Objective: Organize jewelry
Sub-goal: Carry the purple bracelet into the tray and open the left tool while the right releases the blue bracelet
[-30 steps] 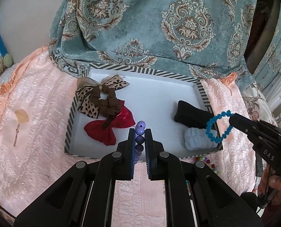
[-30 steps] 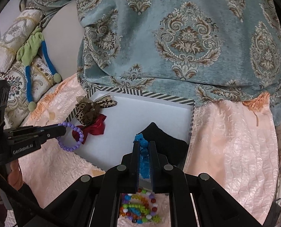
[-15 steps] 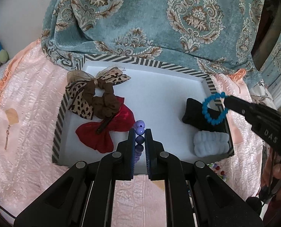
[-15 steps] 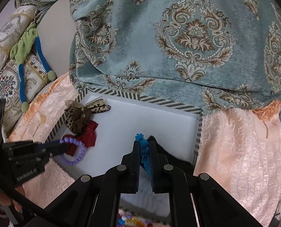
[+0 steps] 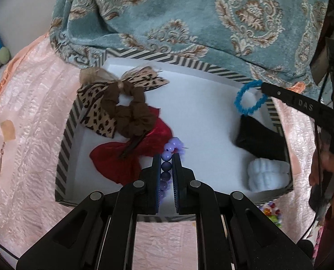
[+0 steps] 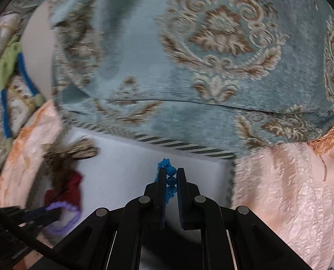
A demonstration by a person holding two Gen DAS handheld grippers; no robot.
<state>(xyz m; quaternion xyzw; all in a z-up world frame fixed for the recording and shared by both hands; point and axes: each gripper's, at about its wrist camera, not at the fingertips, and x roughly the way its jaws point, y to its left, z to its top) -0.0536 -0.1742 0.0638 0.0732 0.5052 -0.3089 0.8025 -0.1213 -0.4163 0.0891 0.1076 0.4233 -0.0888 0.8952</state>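
My left gripper (image 5: pixel 167 157) is shut on a purple bead bracelet (image 5: pixel 169 150) and holds it over the near middle of the white tray with a striped rim (image 5: pixel 63 144). My right gripper (image 6: pixel 169 172) is shut on a blue bead bracelet (image 6: pixel 168 165) over the tray's far right part. In the left wrist view the blue bracelet (image 5: pixel 249 97) hangs from the right gripper's tip above a black item. In the right wrist view the purple bracelet (image 6: pixel 63 216) hangs at the lower left.
The tray holds a leopard bow with a brown scrunchie (image 5: pixel 119 105), a red bow (image 5: pixel 126 155), a black item (image 5: pixel 259 135) and a white scrunchie (image 5: pixel 268 175). Colourful beads (image 5: pixel 270 211) lie outside the tray's near right corner. A teal patterned cushion (image 5: pixel 189 18) stands behind.
Both grippers have moved forward over the tray with their bracelets. The blue bracelet has gone from the tray's near right edge to its far right part.
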